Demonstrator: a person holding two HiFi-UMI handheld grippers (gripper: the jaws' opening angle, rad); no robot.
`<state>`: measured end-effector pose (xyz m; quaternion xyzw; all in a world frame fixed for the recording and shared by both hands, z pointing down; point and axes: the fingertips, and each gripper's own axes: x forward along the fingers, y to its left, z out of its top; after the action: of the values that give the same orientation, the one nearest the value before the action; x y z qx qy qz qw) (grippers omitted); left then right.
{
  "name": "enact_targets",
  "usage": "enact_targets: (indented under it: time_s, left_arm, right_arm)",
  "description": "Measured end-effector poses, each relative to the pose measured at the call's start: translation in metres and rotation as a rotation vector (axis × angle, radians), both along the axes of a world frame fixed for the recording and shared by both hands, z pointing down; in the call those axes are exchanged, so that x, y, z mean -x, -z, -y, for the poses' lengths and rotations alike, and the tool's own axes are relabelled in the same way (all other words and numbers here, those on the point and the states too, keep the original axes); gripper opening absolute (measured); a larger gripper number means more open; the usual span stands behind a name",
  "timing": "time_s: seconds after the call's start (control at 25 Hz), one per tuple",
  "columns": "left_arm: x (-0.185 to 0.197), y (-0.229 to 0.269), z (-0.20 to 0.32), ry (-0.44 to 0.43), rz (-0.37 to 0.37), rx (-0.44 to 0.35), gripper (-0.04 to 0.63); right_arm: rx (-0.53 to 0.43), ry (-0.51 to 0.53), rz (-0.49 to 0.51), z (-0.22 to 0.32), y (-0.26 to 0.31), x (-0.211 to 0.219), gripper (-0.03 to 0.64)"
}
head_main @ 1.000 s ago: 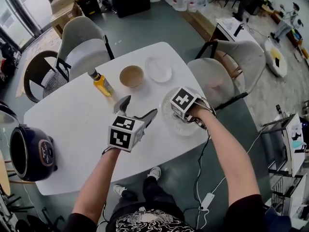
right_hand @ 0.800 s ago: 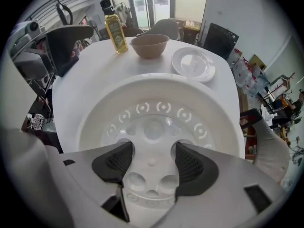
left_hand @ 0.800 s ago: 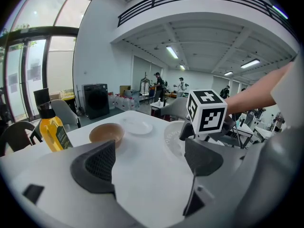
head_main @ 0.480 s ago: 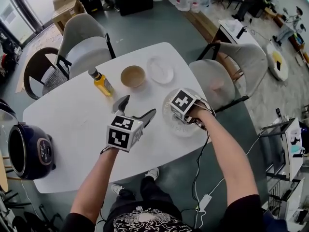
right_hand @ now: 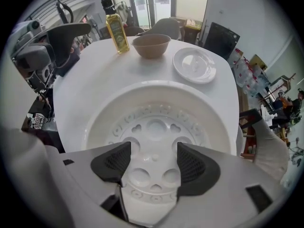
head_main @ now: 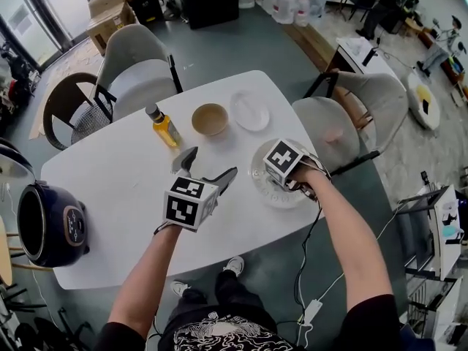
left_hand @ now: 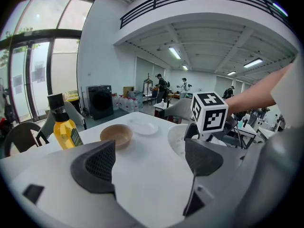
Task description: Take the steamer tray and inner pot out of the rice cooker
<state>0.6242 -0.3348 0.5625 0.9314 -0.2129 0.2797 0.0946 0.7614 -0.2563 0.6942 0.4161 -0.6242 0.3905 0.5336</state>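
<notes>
fig. — head view with both gripper views. the steamer tray (right_hand: 156, 127) is already out of the rice cooker (head_main: 55, 229) and rests flat on the white table (head_main: 117, 189), at about 3 o'clock from me. my right gripper (right_hand: 151, 161) points straight down over the tray's perforated floor. its jaws are released and have just eased a little wider, with the pads off the plastic and nothing pinched between them. my left gripper (head_main: 210, 164) is also released and empty, tilted down over bare tabletop just left of the tray. the oil bottle (head_main: 165, 126), brown bowl (head_main: 210, 118) and small plate (head_main: 250, 111) stand beyond it toward 12 o'clock, clear of any path. the relation that matters now is the cooker's bearing: it sits at the table's far left edge, lid raised, at roughly 8 to 9 o'clock from the left gripper and well apart from both tools. i cannot make out the inner pot in its dark mouth, but i judge it is still inside. the left hand is the nearer one; the right would have to cross the whole table. the pot is round, with no long axis, so i expect the approach to come from above onto its rim.
</notes>
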Motion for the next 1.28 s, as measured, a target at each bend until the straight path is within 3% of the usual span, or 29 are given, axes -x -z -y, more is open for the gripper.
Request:
enact_targets:
  time_s: [0.2, 0.44, 0.76, 1.04, 1.28]
  left_arm:
    - [0.02, 0.021, 0.005, 0.027, -0.009, -0.022, 0.454]
    - [0.061, 0.066, 0.015, 0.098, -0.046, -0.057, 0.454]
    - [0.152, 0.122, 0.032, 0.226, -0.097, -0.103, 0.454]
    - [0.246, 0.162, 0.039, 0.313, -0.129, -0.158, 0.454]
    - [0.33, 0.202, 0.039, 0.388, -0.159, -0.211, 0.454]
  right_arm:
    - [-0.063, -0.017, 0.014, 0.007, 0.03, 0.008, 0.319]
    - [-0.228, -0.013, 0.002, 0.027, 0.099, 0.033, 0.319]
    - [-0.447, 0.0, 0.04, 0.058, 0.184, 0.102, 0.318]
    - [-0.677, 0.045, 0.095, 0.083, 0.262, 0.186, 0.318]
    - [-0.817, 0.086, 0.152, 0.092, 0.32, 0.264, 0.318]
